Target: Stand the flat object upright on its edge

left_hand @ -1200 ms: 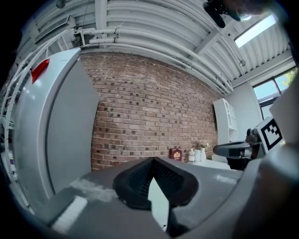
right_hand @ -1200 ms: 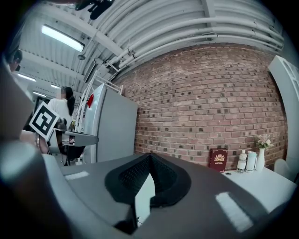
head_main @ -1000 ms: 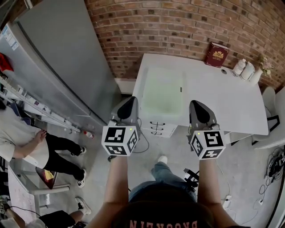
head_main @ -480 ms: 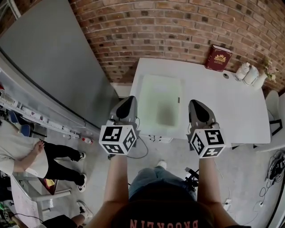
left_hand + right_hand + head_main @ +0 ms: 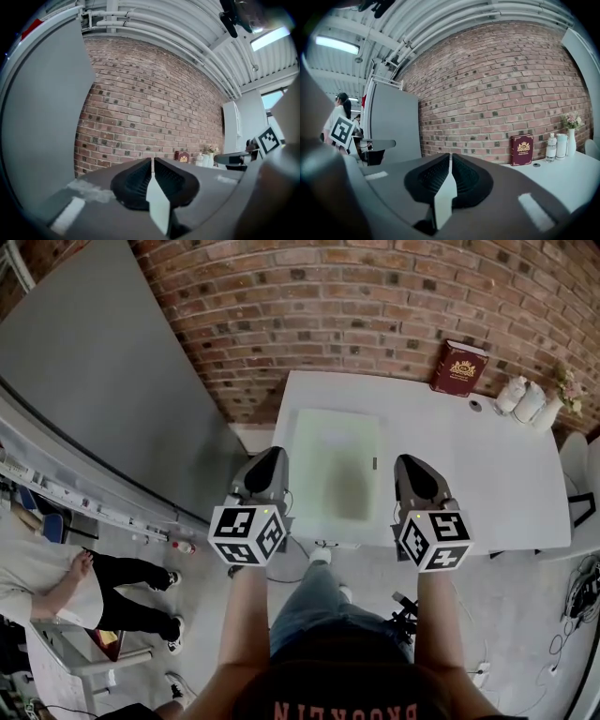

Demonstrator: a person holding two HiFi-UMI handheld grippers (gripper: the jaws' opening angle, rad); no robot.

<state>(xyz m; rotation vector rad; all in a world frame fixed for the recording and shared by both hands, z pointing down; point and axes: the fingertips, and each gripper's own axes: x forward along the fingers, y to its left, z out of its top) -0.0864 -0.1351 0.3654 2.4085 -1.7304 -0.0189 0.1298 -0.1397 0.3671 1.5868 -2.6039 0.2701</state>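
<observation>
A pale green flat board (image 5: 337, 474) lies flat on the left part of the white table (image 5: 487, 474). My left gripper (image 5: 269, 457) hovers at the board's near left corner, and my right gripper (image 5: 413, 463) hovers just right of the board, above the table's front edge. Both are shut with nothing between their jaws. The left gripper view shows that gripper (image 5: 152, 161) pointing level at the brick wall. The right gripper (image 5: 450, 157) points the same way in its own view. The board is hidden in both gripper views.
A dark red book (image 5: 457, 367) stands against the brick wall at the table's back, with white bottles (image 5: 518, 397) and a small flower vase (image 5: 548, 399) to its right. A large grey panel (image 5: 94, 362) stands left of the table. A person (image 5: 56, 568) stands at the left.
Both grippers have moved forward together, from in front of the table to over its near edge. Their jaws look the same.
</observation>
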